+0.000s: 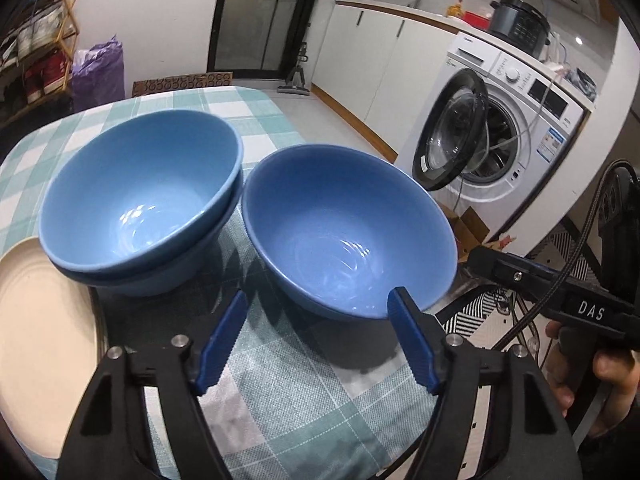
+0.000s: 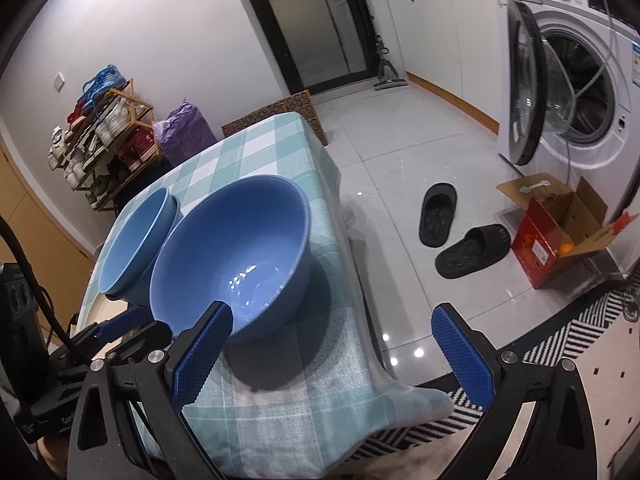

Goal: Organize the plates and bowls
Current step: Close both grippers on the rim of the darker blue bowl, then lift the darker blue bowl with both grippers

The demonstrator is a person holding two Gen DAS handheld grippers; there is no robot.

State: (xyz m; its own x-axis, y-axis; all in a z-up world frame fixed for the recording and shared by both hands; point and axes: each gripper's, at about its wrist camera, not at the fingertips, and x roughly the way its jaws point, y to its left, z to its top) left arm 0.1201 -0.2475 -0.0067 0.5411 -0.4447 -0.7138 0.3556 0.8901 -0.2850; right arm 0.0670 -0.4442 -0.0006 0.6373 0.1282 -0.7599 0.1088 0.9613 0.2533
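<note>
Single blue bowl point(image 1: 348, 236) near the checked tablecloth's point(image 1: 280, 392) edge, beside two stacked bowls point(image 1: 140, 200).
Left gripper point(image 1: 316, 344) half-open, right gripper point(image 2: 332, 356) wide, both empty; risk of nudging bowl off edge.

Both hand-held grippers point(image 1: 318, 304) point(image 2: 336, 320) open, angled downward

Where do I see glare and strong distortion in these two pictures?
Left wrist view: white glare spots inside the single bowl and the stacked bowls; the washing machine bends near the edge. Right wrist view: glare in the near bowl and on the floor tiles.
</note>
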